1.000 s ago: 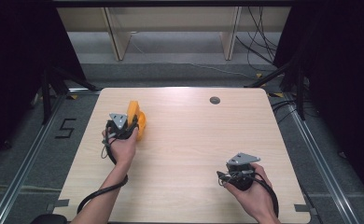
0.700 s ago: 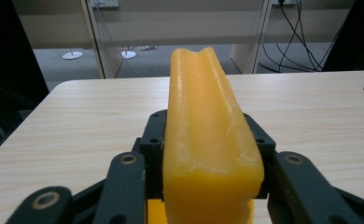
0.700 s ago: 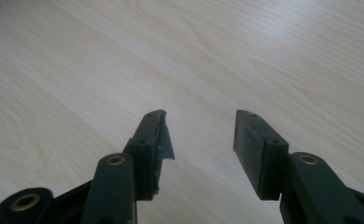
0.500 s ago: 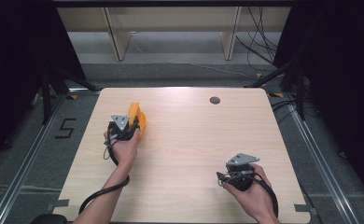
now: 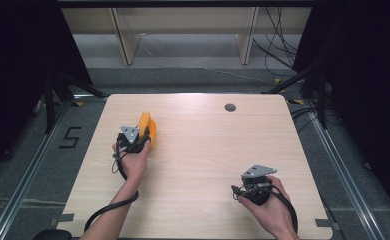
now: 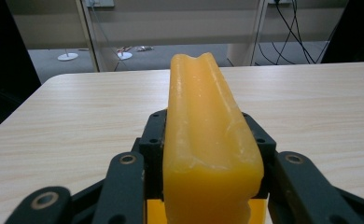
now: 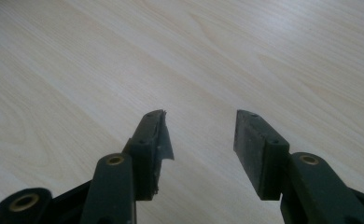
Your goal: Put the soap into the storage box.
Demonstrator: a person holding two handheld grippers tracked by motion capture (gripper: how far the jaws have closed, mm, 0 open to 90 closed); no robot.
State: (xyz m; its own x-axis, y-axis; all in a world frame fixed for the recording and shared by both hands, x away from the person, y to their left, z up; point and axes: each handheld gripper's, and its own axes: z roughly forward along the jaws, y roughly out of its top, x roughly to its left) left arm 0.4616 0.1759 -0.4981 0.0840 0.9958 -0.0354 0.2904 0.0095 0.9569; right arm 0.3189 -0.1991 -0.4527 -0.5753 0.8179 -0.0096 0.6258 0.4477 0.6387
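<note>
On the left half of the high view, the left hand-held gripper is clamped on an orange block, which sits a little above the middle of the frame, over the pale wooden tabletop; whether the block touches the wood or is lifted just off it, I cannot tell from these pictures. Seen from the left gripper view, the orange block stands between the two black jaws, which press on its two long flanks, and its long axis runs straight ahead, away from the camera toward the far edge of the tabletop; its top face has a shallow groove along that same axis, and the front end rises to the upper middle of the frame. So the block lies directly in front of this gripper, in line with it, not across it. At the lower right of the high view, the right hand-held gripper is held low over bare wood, well apart from the block; in the right gripper view its jaws stand apart with nothing between them, only the wood grain below. The left hand is clearly the nearer one, since it already has the block; the right one would need to travel up and left across the frame to reach it. A small dark round spot lies near the far edge, apart from both hands. My judgement is that the next move depends on the left grip along the flanks.
</note>
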